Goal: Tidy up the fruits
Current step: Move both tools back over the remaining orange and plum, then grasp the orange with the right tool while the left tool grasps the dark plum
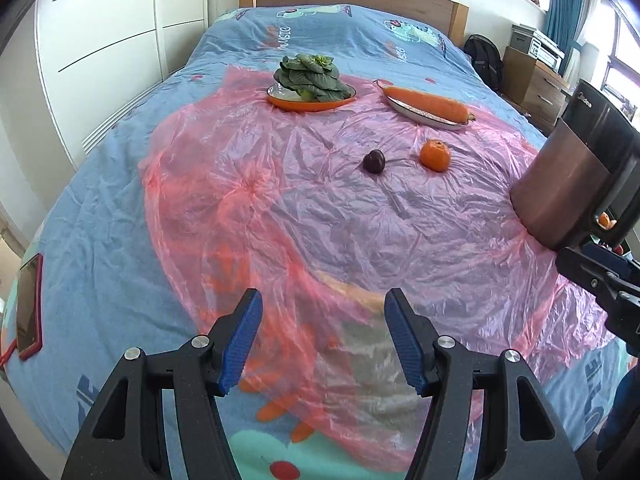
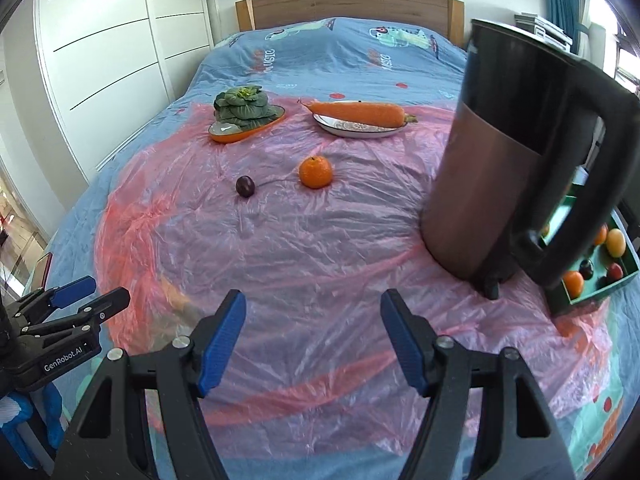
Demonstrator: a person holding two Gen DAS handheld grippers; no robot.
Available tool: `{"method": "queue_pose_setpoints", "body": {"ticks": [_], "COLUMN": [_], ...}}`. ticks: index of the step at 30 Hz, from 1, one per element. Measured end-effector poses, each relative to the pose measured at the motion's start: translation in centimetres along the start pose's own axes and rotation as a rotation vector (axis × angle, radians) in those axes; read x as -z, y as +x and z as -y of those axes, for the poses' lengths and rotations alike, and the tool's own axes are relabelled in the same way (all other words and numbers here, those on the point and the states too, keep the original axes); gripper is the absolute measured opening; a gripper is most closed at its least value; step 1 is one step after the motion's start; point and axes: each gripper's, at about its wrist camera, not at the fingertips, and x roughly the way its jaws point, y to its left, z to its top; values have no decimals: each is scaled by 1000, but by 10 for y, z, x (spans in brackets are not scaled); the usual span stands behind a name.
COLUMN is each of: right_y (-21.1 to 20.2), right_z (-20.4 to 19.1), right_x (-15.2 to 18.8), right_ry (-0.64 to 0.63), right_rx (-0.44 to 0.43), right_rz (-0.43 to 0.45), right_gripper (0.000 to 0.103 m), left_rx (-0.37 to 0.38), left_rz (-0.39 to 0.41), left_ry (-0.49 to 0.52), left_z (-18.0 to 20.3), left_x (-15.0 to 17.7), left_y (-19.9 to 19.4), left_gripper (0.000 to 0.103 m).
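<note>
An orange mandarin [image 1: 435,155] [image 2: 315,172] and a dark purple plum [image 1: 374,161] [image 2: 245,186] lie apart on the pink plastic sheet [image 1: 304,208] spread over the bed. A green tray [image 2: 624,276] at the far right holds several oranges and dark fruits, partly hidden by the kettle. My left gripper [image 1: 323,340] is open and empty, low over the near part of the sheet. My right gripper [image 2: 312,340] is open and empty, also near the front. The left gripper also shows at the left edge of the right wrist view [image 2: 90,292].
A tall copper and black kettle [image 2: 504,160] [image 1: 576,172] stands at the right between the loose fruit and the tray. A leafy green sits on an orange plate [image 1: 280,102], a carrot on a white plate [image 2: 340,130]. A red-cased phone [image 1: 28,308] lies at the left.
</note>
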Motion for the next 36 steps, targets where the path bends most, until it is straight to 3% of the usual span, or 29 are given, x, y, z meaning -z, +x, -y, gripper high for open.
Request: {"method": "queue_pose_setpoints", "body": {"ticks": [10,18,30,32,36], "right_y": [75,134,192,197,203], "right_z": [9,14,13,12,9], "right_x": [-54,-97,-114,-114,-115], "right_ry": [-17,-61,-99,-103,-115], "right_rx": [-33,-50,-52,-55,-61], "right_rz": [17,27,-6,-7,-12], "right_gripper": [103,103,103,100,85], "left_rx": [97,132,147,148,151], "left_rz": [20,18,-41,-37,-32], "left_ry": [-5,18,29,36,37], "left_z": [12,28,33,33,32], "left_x": [-59,-97,-107,-107,-109], "left_y": [54,103,158,160,164], "left_gripper": [58,58,57,56,52]}}
